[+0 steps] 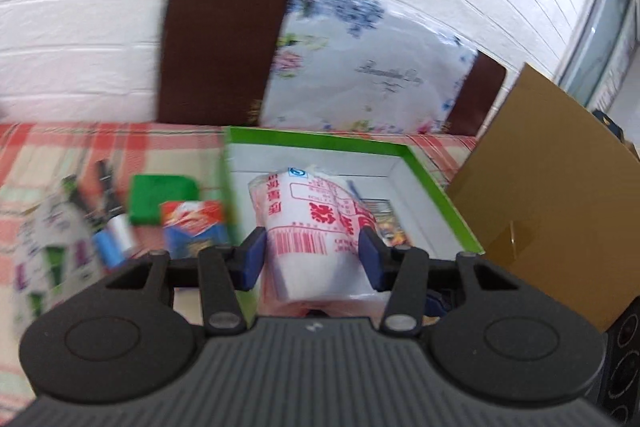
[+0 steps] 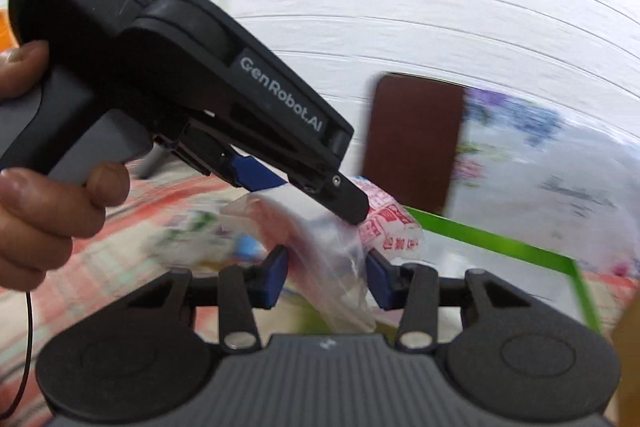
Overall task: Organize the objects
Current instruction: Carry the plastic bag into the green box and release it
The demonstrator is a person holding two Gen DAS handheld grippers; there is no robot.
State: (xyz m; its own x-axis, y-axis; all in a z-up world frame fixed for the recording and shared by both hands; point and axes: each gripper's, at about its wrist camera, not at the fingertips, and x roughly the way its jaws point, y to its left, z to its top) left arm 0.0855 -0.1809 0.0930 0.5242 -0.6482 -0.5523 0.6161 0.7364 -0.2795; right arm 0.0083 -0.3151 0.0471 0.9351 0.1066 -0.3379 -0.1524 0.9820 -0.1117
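Observation:
My left gripper (image 1: 313, 253) is shut on a white roll with red print wrapped in clear plastic (image 1: 316, 223) and holds it over a green-rimmed white box (image 1: 420, 163). In the right wrist view the left gripper (image 2: 332, 203) comes in from the upper left with the same roll (image 2: 384, 223). My right gripper (image 2: 327, 277) is open, its blue pads (image 2: 276, 275) on either side of the roll's loose plastic tail (image 2: 340, 279); I cannot tell whether they touch it. The box rim (image 2: 500, 239) shows behind.
Left of the box on the checked cloth (image 1: 60, 143) lie a green packet (image 1: 160, 199), a red-blue packet (image 1: 196, 223), a printed bag (image 1: 52, 239) and small bottles (image 1: 116, 231). A cardboard sheet (image 1: 552, 187) stands right. Brown chair backs (image 1: 220, 47) and a floral bag (image 1: 360, 67) are behind.

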